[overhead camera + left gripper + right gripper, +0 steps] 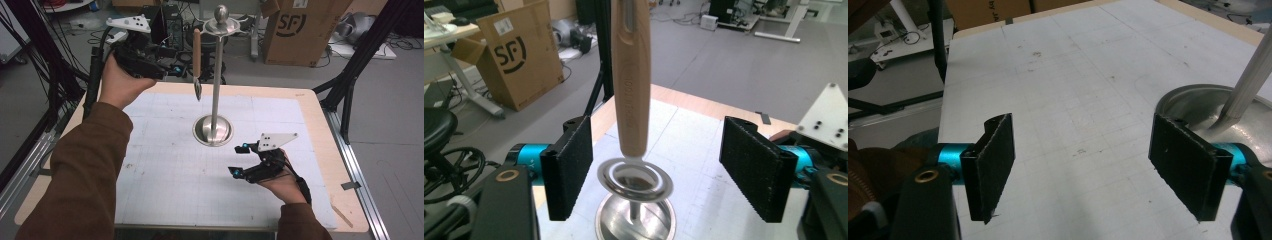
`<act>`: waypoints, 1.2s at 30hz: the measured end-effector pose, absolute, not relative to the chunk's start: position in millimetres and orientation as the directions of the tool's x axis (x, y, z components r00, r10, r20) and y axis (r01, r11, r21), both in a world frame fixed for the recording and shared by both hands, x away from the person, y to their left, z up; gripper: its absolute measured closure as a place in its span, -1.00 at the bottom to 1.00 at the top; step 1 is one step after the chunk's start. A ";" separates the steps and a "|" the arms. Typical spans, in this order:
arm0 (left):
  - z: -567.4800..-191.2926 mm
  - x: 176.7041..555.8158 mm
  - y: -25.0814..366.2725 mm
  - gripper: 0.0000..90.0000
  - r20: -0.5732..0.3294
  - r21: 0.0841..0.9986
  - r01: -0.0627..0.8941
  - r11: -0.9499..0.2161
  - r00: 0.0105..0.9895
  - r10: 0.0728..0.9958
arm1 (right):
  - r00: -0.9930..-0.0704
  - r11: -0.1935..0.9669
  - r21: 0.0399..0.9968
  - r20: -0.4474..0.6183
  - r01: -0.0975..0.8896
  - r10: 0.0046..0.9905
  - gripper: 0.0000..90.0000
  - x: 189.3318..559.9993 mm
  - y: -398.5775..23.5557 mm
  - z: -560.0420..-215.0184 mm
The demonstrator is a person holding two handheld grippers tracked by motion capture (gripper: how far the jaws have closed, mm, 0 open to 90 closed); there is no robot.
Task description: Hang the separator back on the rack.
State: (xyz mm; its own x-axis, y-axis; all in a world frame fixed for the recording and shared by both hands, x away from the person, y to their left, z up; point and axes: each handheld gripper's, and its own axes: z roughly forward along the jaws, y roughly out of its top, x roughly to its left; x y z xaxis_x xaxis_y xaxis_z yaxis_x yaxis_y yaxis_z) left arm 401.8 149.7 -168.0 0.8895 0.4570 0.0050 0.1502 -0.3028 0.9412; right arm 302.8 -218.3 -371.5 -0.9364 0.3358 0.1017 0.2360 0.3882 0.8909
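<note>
Worktop [310, 107] with a white gridded mat [170, 170] over most of it. Cardboard box [300, 30] on the floor past the far edge, at 1 o'clock from the mat centre. Metal stand [216, 75] upright near mat centre, round base [213, 131] on the mat, ball knob on top. Wooden-handled utensil [197, 55] hangs from the stand's top arm, at 9 o'clock of the pole, metal ring end down, clear of the mat. Left claw [175, 67] raised at 10 o'clock, just beside the utensil; in the left gripper view its jaws stand wide apart either side of the handle [630, 90], not touching. Right claw [239, 160] low at 5 o'clock of the base, jaws apart, holding nothing.
</note>
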 end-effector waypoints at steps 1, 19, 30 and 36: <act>-168.3 400.0 152.2 -0.35 0.007 0.942 0.148 -0.302 0.890 0.456 | -0.936 0.389 0.891 0.101 0.236 0.336 -0.43 303.0 -218.3 -371.6; -196.0 372.2 177.5 -0.55 0.004 0.947 0.142 -0.287 0.891 0.454 | -0.934 0.380 0.894 0.102 0.236 0.341 -0.43 303.4 -220.3 -370.8; -229.4 357.9 197.5 -0.64 -0.016 0.947 0.161 -0.276 0.887 0.461 | -0.932 0.375 0.896 0.103 0.239 0.348 -0.43 303.4 -222.5 -370.0; -253.2 348.2 208.5 -0.69 -0.027 0.941 0.180 -0.287 0.884 0.466 | -0.931 0.372 0.897 0.103 0.239 0.349 -0.43 303.3 -223.9 -369.5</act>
